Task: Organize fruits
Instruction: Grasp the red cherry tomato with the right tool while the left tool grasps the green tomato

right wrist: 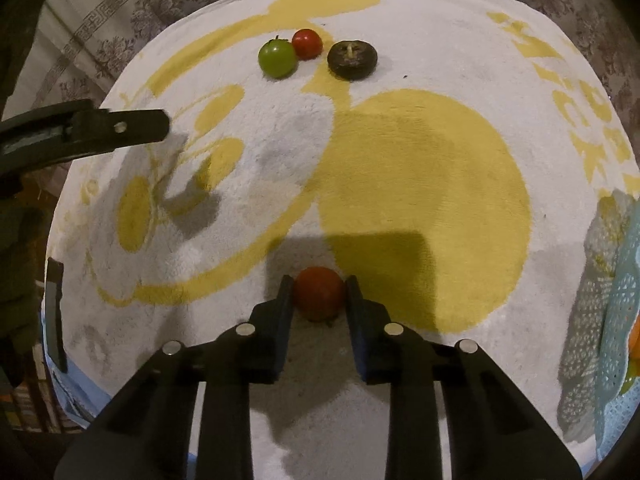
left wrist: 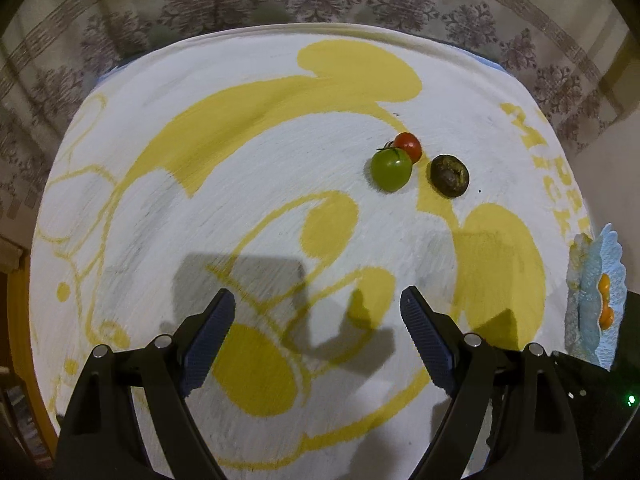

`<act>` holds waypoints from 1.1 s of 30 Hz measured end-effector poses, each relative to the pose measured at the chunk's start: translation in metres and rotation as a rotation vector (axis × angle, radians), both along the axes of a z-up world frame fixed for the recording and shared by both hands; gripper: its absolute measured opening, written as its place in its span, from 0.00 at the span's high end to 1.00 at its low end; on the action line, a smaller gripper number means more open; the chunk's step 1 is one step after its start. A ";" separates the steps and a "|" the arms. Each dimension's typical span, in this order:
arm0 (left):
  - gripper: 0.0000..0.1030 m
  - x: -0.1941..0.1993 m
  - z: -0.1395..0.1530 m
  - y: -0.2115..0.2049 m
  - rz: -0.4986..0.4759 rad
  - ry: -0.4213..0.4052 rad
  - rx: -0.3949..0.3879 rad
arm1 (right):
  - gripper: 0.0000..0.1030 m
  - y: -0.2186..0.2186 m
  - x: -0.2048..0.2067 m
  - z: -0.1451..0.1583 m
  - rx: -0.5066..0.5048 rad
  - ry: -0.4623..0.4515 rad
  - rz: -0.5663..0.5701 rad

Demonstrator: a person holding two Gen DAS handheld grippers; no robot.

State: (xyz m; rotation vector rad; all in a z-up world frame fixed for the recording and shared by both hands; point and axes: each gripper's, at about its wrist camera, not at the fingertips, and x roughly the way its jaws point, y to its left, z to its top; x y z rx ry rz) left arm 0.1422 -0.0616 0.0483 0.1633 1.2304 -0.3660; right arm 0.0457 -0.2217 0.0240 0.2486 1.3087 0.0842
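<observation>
Basket (right wrist: 618, 304), far right edge: orange fruit already inside. Right gripper (right wrist: 319, 294) clamped on red tomato (right wrist: 320, 290), near centre. Left gripper (left wrist: 316, 320) wide, empty. Green tomato (right wrist: 277, 58), small red tomato (right wrist: 307, 43), dark fruit (right wrist: 352, 59) left on towel (right wrist: 400, 8), far side.

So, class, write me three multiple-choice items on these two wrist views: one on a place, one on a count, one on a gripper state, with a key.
1. Where does the green fruit lie?
A. touching the small red tomato
B. inside the blue basket
C. between the left gripper's fingers

2. How many fruits lie grouped at the towel's far end?
A. one
B. three
C. five

3. What is the right gripper doing?
A. standing open over bare towel
B. gripping the dark fruit
C. closed on a red tomato

Key: 1 A, the two touch; 2 B, green, red and dark; 3 C, both pads press its sides.
</observation>
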 end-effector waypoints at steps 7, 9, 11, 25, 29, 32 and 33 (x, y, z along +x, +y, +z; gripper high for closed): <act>0.18 0.018 -0.007 -0.024 -0.063 -0.020 -0.009 | 0.74 -0.004 0.000 0.013 0.011 -0.014 -0.031; 0.18 0.023 -0.009 -0.031 -0.074 -0.026 -0.013 | 0.74 -0.008 -0.001 0.016 0.010 -0.017 -0.042; 0.20 0.030 -0.010 -0.037 -0.088 -0.032 -0.018 | 0.74 -0.011 -0.003 0.018 0.008 -0.016 -0.050; 0.48 0.072 -0.034 -0.063 -0.126 0.043 -0.084 | 0.74 -0.017 -0.010 0.018 0.000 0.002 -0.078; 0.51 0.076 -0.034 -0.068 -0.147 0.041 -0.094 | 0.74 -0.018 -0.010 0.020 -0.001 -0.002 -0.085; 0.58 0.077 -0.035 -0.073 -0.166 0.046 -0.098 | 0.74 -0.017 -0.012 0.022 -0.002 0.000 -0.086; 0.60 0.077 -0.036 -0.075 -0.172 0.044 -0.096 | 0.74 -0.016 -0.011 0.023 -0.002 0.000 -0.084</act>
